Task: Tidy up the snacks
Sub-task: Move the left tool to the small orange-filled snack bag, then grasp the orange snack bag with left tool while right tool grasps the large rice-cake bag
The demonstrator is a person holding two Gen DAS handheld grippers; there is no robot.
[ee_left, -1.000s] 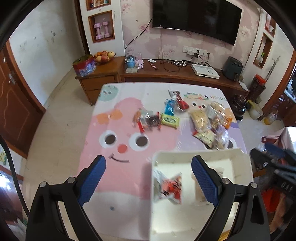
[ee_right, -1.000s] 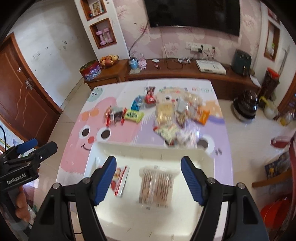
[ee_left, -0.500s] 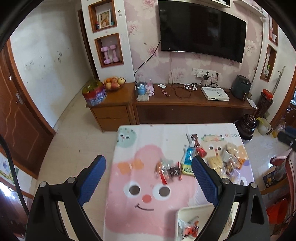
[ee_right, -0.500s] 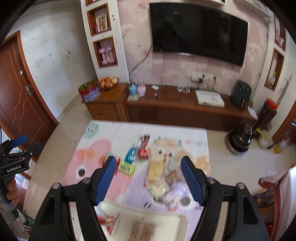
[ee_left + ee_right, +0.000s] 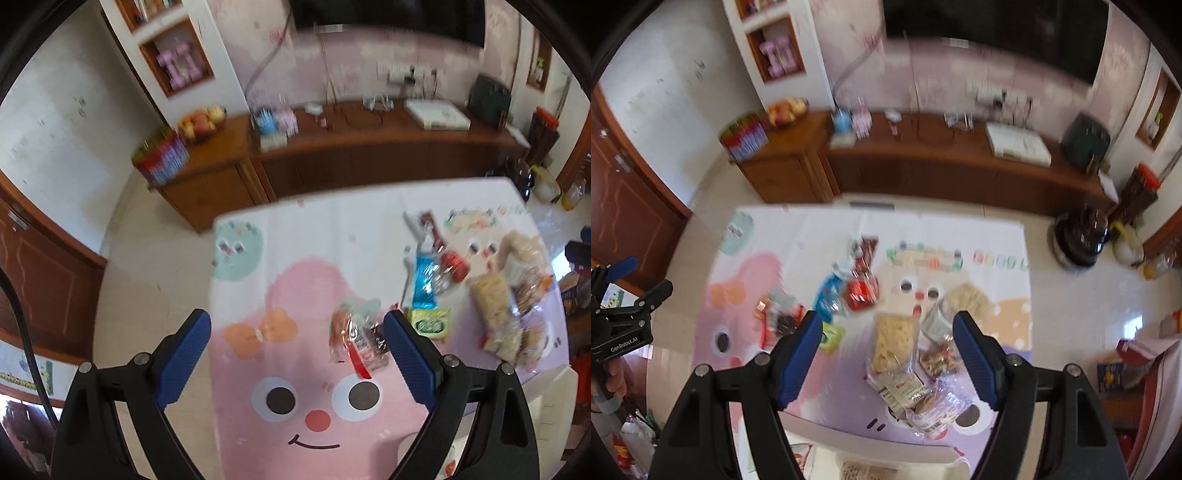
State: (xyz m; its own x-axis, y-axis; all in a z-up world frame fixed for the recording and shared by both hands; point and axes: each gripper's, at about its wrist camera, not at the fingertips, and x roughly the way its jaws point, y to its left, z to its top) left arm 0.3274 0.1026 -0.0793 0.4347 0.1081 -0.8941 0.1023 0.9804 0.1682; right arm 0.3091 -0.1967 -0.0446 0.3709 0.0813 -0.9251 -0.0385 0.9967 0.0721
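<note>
Loose snack packets lie on a table with a pink cartoon cloth [image 5: 314,258]. My left gripper [image 5: 297,350] hovers open and empty above the pink face. A clear packet with red and orange [image 5: 354,338] lies just inside its right pad. A green packet [image 5: 430,323], a blue packet [image 5: 424,282] and a red one [image 5: 452,264] lie further right. My right gripper [image 5: 886,352] is open over a yellow noodle pack [image 5: 894,341] and a heap of clear bags [image 5: 923,398]. The white tray [image 5: 871,448] shows its rim at the bottom edge.
A person's hand holds the left gripper [image 5: 624,321] beyond the table's left side. A long wooden sideboard [image 5: 923,166] with a fruit bowl and a tin stands past the far edge. Dark pots [image 5: 1080,236] sit on the floor at the right. A brown door [image 5: 37,266] is on the left.
Both grippers have moved off the white tray toward the loose snacks, so the tray has slid to the bottom edge. Both stay open and empty.
</note>
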